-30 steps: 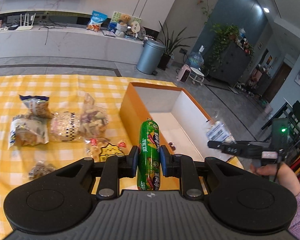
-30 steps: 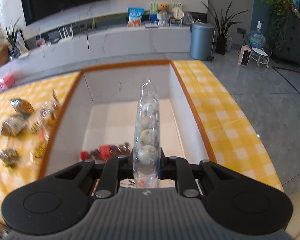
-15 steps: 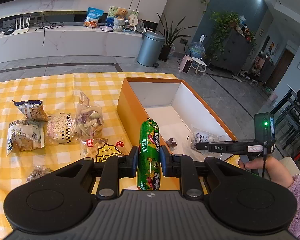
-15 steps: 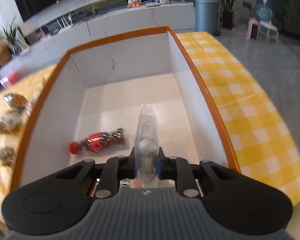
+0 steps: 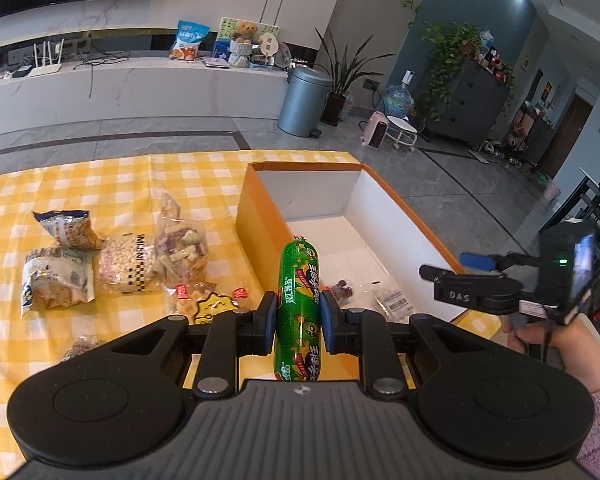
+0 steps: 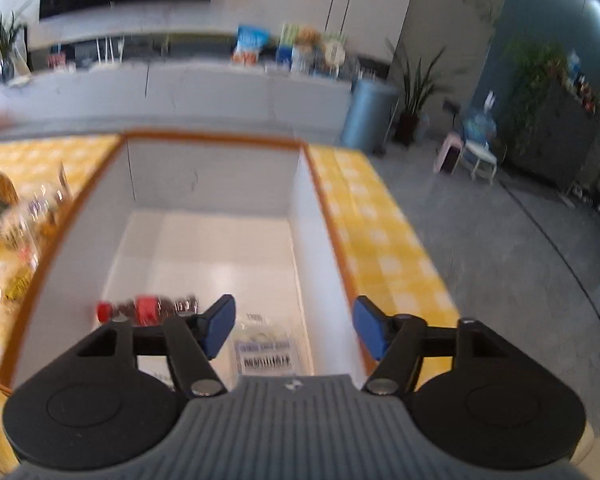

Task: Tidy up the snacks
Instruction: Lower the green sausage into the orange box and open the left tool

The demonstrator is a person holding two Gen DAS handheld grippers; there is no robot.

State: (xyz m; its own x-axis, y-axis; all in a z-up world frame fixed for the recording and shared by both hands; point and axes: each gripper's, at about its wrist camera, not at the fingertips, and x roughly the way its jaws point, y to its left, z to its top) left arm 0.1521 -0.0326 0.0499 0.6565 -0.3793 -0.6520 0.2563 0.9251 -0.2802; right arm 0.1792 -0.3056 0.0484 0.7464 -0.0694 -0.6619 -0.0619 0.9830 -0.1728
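Note:
My left gripper (image 5: 299, 312) is shut on a green sausage (image 5: 299, 280) that stands upright between its pads, just in front of the orange box's (image 5: 256, 216) left wall. My right gripper (image 6: 294, 328) hangs over the box's (image 6: 212, 136) near right end. Its jaws are opening and nothing is between them. Below it a clear packet of white balls (image 6: 264, 350) lies on the white box floor beside a dark red-capped snack (image 6: 148, 308). The left wrist view shows the right gripper (image 5: 444, 265) above the box's right rim and the packet (image 5: 392, 300) inside.
Several snack packets (image 5: 120, 264) lie on the yellow checked tablecloth (image 5: 100, 184) left of the box. A person's hand in a pink sleeve (image 5: 572, 356) holds the right gripper. The table ends just right of the box, with grey floor beyond.
The right gripper dipped into the box with the clear packet, then opened and rose. The packet now lies on the box floor. The left gripper kept still with the sausage.

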